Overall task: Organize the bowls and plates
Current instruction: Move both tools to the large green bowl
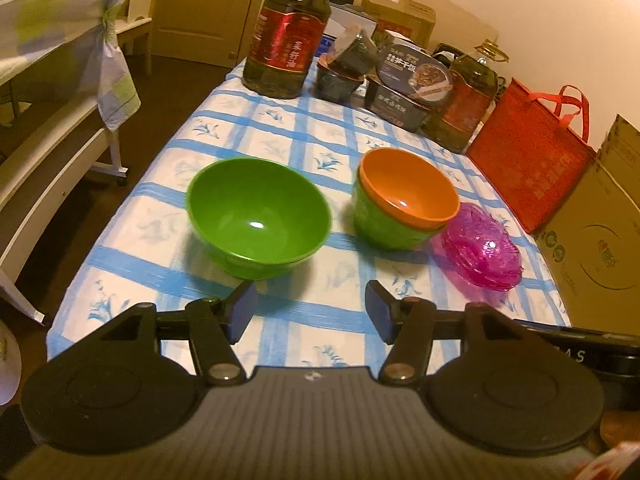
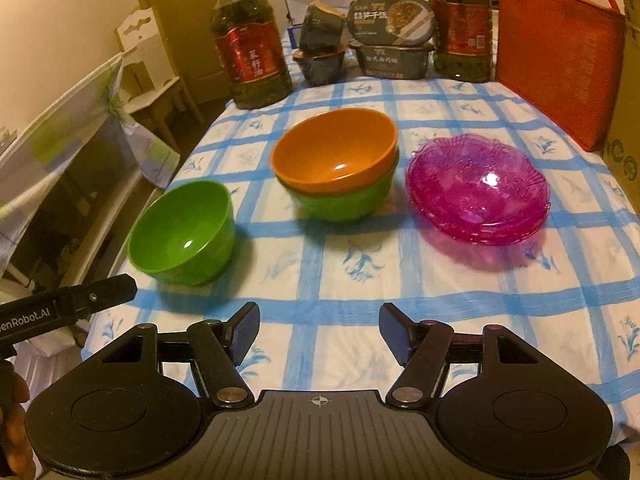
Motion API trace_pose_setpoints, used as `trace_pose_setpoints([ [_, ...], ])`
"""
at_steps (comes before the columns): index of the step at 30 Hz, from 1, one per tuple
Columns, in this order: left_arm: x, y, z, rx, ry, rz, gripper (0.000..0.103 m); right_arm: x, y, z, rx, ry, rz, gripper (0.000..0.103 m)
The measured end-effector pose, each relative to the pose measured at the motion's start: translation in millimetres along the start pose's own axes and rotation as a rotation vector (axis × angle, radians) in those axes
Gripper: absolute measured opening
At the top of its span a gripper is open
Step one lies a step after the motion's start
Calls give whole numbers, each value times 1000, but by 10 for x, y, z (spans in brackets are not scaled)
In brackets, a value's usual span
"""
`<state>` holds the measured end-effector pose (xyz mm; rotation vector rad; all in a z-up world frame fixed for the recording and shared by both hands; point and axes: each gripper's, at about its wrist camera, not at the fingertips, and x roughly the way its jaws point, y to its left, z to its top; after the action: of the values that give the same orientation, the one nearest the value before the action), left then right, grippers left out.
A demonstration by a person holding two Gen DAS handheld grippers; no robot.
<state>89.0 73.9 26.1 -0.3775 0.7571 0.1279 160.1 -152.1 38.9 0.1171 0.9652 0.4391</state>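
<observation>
1. Both tongs are apart and carrying nothing: left gripper [image 1: 311, 307] has only tablecloth between its jaws, and so does the right gripper [image 2: 319, 327]
2. Lone green bowl [image 1: 256, 216] sits at 11 o'clock off the left gripper, upright and empty, just a glint on the bottom
3. Orange bowl [image 2: 334, 150] is nested in a second green bowl [image 2: 346, 200] at 12 o'clock from the right gripper; the orange one sits a bit tilted in its host, and it is empty too
4. Pink plates [image 2: 478, 192] are stacked at 1 o'clock from the right gripper, several deep by the look of the rims, nothing on top; in the left view they seem to touch the nested pair
5. Risk one: that lone bowl looks light and smooth, so a pinch on its rim could slip or skate it toward the left table edge [image 2: 120, 264]
6. Risk two: dropping it onto the tilted orange bowl may leave the stack rocking or tip it onto the plates
7. Risk three: the left gripper's finger pokes in at 9 o'clock of the right view, so two tools going for one bowl could clash
8. At the back, oil bottles [image 1: 286, 36] hold dark liquid; food boxes [image 2: 390, 36] stay sealed, contents unseen
</observation>
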Motion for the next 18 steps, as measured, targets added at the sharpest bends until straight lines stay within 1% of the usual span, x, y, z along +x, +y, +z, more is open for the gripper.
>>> trace_pose_setpoints([
  [9,-59,200,-19,-23,-3,18,58,63,158,-50,-27,13,16,66],
  [18,-63,408,56,-35,-18,47,60,168,219,-13,-13,10,47,66],
])
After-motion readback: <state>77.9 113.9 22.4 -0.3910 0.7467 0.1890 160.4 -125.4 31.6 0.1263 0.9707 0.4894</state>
